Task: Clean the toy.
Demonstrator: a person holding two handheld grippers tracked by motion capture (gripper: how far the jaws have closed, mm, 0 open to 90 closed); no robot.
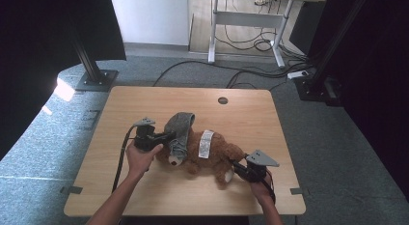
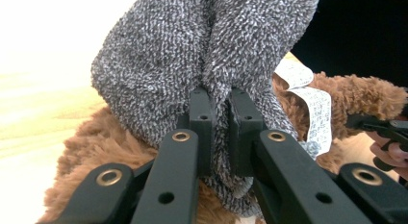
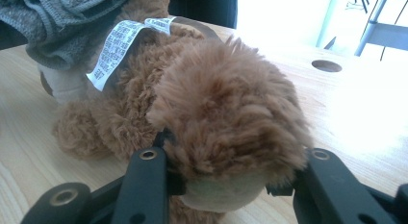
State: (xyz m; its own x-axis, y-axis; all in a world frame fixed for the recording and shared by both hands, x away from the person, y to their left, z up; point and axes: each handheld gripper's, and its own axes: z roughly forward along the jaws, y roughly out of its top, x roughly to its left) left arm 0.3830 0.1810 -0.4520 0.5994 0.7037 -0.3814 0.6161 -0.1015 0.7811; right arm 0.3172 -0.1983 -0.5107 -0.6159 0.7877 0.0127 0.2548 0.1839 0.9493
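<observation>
A brown teddy bear [image 1: 214,155] lies on its side in the middle of the wooden table [image 1: 144,104], a white label [image 1: 206,144] across its body. A grey knitted cloth [image 1: 180,131] covers its head end. My left gripper [image 1: 169,136] is at the bear's left, shut on a fold of that grey cloth [image 2: 192,65]; its jaws pinch the fabric at the left gripper [image 2: 220,123]. My right gripper [image 1: 235,164] is at the bear's lower right. In the right gripper view my right gripper [image 3: 226,180] clasps the bear's foot [image 3: 226,123] between both jaws.
A round cable hole [image 1: 222,100] sits near the table's far edge. Black stand bases rest on the floor at the far left [image 1: 96,80] and far right [image 1: 316,87]. Cables [image 1: 251,75] run across the carpet toward a white-legged desk [image 1: 251,17] behind.
</observation>
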